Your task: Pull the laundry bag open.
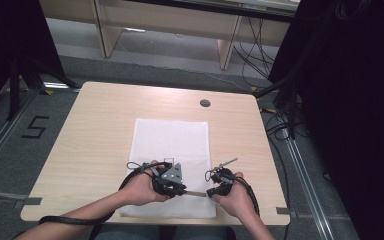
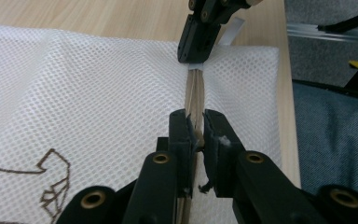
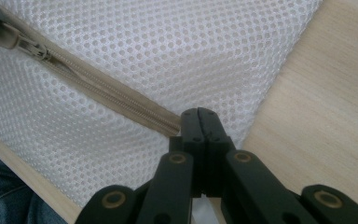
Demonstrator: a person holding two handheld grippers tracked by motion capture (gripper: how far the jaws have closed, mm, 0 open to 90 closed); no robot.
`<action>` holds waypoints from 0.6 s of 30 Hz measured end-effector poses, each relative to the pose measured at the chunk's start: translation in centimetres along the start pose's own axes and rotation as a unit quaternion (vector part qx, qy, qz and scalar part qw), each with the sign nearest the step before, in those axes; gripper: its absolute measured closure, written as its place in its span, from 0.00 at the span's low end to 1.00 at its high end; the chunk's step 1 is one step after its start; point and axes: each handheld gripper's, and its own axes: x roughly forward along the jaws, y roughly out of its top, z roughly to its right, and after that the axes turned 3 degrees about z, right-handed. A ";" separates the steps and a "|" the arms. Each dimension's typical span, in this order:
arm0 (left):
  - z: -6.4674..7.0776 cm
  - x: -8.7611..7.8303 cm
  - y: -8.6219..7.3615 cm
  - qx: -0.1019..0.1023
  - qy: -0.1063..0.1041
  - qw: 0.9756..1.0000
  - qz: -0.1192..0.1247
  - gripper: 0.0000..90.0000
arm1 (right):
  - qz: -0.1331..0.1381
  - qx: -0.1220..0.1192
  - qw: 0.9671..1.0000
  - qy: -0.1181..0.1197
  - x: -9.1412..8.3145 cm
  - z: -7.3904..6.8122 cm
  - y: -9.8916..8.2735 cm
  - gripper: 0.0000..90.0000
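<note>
Both hands (image 1: 142, 189) low, fingers pinching zipper (image 1: 196, 193).

In the high view the zipper (image 1: 196, 193) is too small to read, just a thin dark line between the left tongs (image 1: 184, 190) and the right tongs (image 1: 209, 192), and both hands cover most of each tool. In the left gripper view the zipper strip (image 2: 195, 95) runs toward twelve o'clock and disappears between the black pads (image 2: 181, 135); whatever is pinched there is hidden. The brown drawing (image 2: 51, 186) on the mesh bag (image 2: 98, 93) is cut off at seven o'clock. In the right gripper view the zipper slider (image 3: 25, 45) sits blurred at ten o'clock, and the strip's end vanishes behind the closed tongs (image 3: 205, 122). Denim (image 3: 0, 196) is clipped at eight o'clock.
</note>
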 end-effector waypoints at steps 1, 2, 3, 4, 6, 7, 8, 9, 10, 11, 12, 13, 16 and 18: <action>0.0 -0.1 -0.1 -0.005 -0.002 1.000 0.004 0.91 | -0.002 -0.008 1.000 0.003 0.0 0.1 0.0 1.00; -0.1 -0.3 -0.1 -0.002 0.000 1.000 0.001 0.91 | -0.003 0.001 1.000 -0.001 0.0 0.0 0.0 1.00; -0.1 -0.3 -0.2 -0.005 0.000 1.000 0.004 0.91 | -0.001 -0.005 1.000 0.002 0.0 0.1 0.0 1.00; -0.1 -0.3 -0.3 -0.010 0.000 1.000 0.006 0.91 | -0.001 -0.004 1.000 0.002 0.0 0.1 0.0 1.00; -0.1 -0.3 -0.4 -0.012 -0.003 1.000 0.007 0.91 | 0.002 -0.004 1.000 0.000 0.0 0.1 0.0 1.00; -0.1 -0.3 -0.4 -0.009 -0.001 1.000 0.007 0.91 | 0.001 -0.007 1.000 0.001 0.0 0.2 0.0 1.00; -0.1 -0.3 -0.4 -0.009 -0.002 1.000 0.007 0.91 | 0.000 -0.006 1.000 0.001 0.0 0.2 0.0 1.00; -0.1 -0.4 -0.5 -0.009 -0.002 1.000 0.008 0.91 | -0.001 -0.006 1.000 0.001 0.0 0.2 0.0 1.00; -0.2 -0.4 -0.4 -0.001 -0.003 1.000 0.009 0.91 | -0.001 -0.006 1.000 0.000 0.0 0.2 0.0 1.00; -0.2 -0.4 -0.4 -0.003 -0.002 1.000 0.008 0.91 | 0.001 -0.007 1.000 0.001 0.1 0.2 0.0 1.00; -0.2 -0.5 -0.4 -0.001 -0.003 1.000 0.007 0.91 | 0.003 -0.006 1.000 0.000 0.1 0.1 0.0 1.00; -0.1 -0.5 -0.5 -0.011 -0.002 1.000 0.008 0.91 | 0.000 -0.006 1.000 0.001 0.0 0.2 0.0 1.00; -0.1 -0.7 -0.6 -0.011 -0.002 1.000 0.009 0.91 | -0.001 -0.006 1.000 0.001 0.0 0.2 0.0 1.00; -0.1 -0.8 -0.7 -0.013 -0.005 1.000 0.012 0.91 | -0.001 -0.006 1.000 0.001 0.0 0.2 0.0 1.00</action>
